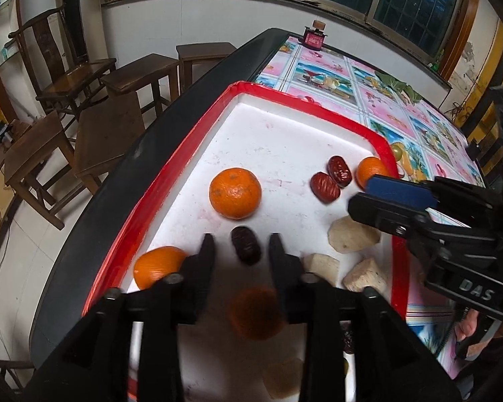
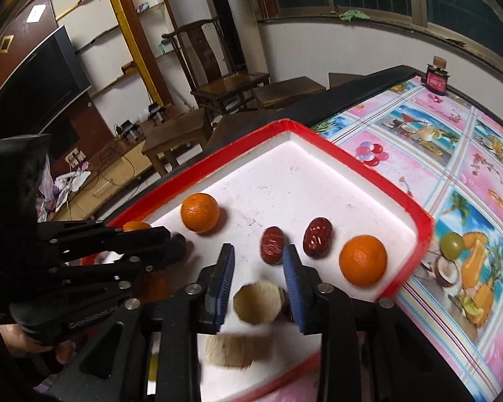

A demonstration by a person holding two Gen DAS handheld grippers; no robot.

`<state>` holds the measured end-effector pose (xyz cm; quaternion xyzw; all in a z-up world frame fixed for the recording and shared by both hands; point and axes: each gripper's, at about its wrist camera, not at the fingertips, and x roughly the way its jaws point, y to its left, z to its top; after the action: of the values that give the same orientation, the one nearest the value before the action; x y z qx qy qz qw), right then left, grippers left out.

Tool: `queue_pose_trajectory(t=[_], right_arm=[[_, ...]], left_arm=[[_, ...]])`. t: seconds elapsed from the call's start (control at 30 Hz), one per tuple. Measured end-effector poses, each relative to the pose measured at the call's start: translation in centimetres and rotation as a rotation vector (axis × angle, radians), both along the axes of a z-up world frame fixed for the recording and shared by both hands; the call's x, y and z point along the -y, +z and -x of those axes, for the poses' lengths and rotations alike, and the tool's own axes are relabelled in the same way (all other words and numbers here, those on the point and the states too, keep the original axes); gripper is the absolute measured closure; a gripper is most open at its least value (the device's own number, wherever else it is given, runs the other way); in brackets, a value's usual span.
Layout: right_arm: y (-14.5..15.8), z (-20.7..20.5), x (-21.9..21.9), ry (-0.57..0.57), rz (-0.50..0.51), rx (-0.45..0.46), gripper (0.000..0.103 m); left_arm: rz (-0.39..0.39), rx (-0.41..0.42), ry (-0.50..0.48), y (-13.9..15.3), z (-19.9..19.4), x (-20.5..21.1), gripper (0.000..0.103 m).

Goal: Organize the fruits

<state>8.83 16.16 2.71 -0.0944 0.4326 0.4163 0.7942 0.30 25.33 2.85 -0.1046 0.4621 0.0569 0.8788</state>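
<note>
A white tray with a red rim (image 1: 379, 140) (image 2: 419, 221) holds oranges, dates and pale cut chunks. My left gripper (image 1: 242, 246) (image 2: 171, 244) is open above the tray's near end. A blurred orange (image 1: 256, 313) sits loose between its fingers, and a dark date (image 1: 245, 245) lies just beyond the tips. My right gripper (image 2: 259, 263) (image 1: 362, 192), with blue pads, is open. A pale chunk (image 2: 258, 303) lies between its pads with small gaps on both sides. Two red dates (image 2: 271, 245) (image 2: 317, 237) lie ahead of it, and an orange (image 2: 362, 260) to its right.
More oranges (image 1: 235, 192) (image 1: 157, 264) and pale chunks (image 1: 352, 234) (image 2: 238, 348) lie in the tray. The table's fruit-print cloth (image 2: 469, 167) stretches right, with a small red box (image 1: 315, 37) at its far end. Wooden stools (image 1: 110, 140) and a chair stand beyond the table's left edge.
</note>
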Motion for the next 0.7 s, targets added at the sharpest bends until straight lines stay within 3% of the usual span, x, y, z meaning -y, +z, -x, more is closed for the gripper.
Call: queue_pose_trajectory(t=[0.03, 0.1, 0.17, 0.23, 0.27, 0.33, 0.47, 0.7], right_arm=[[0.3, 0.3, 0.4, -0.006, -0.008, 0.003, 0.066], [0.9, 1.0, 1.4, -0.017, -0.026, 0.003, 0.059], [1.6, 2.0, 2.4, -0.027, -0.046, 0.009, 0.045], [2.1, 3.1, 3.4, -0.032, -0.06, 0.016, 0.034], [2.3, 3.6, 3.8, -0.038, -0.065, 0.018, 0.029], [2.7, 4.7, 4.7, -0.051, -0.072, 0.02, 0.025], [3.4, 6.4, 6.0, -0.093, -0.059, 0.018, 0.016], [3.5, 9.0, 7.5, -0.129, 0.007, 0.039, 0.01]], left_arm=[[-0.006, 0.006, 0.004, 0.3, 0.3, 0.2, 0.048], [-0.016, 0.025, 0.005, 0.9, 1.0, 0.6, 0.042], [-0.022, 0.034, 0.005, 1.3, 1.6, 0.8, 0.04], [-0.019, 0.044, 0.005, 1.6, 2.3, 1.2, 0.028], [-0.021, 0.048, 0.006, 1.8, 2.6, 1.3, 0.027], [-0.034, 0.052, 0.007, 2.1, 3.1, 1.8, 0.02], [-0.07, 0.044, 0.019, 2.4, 4.2, 2.5, 0.017], [-0.123, 0.064, 0.081, 2.8, 6.3, 2.4, 0.017]])
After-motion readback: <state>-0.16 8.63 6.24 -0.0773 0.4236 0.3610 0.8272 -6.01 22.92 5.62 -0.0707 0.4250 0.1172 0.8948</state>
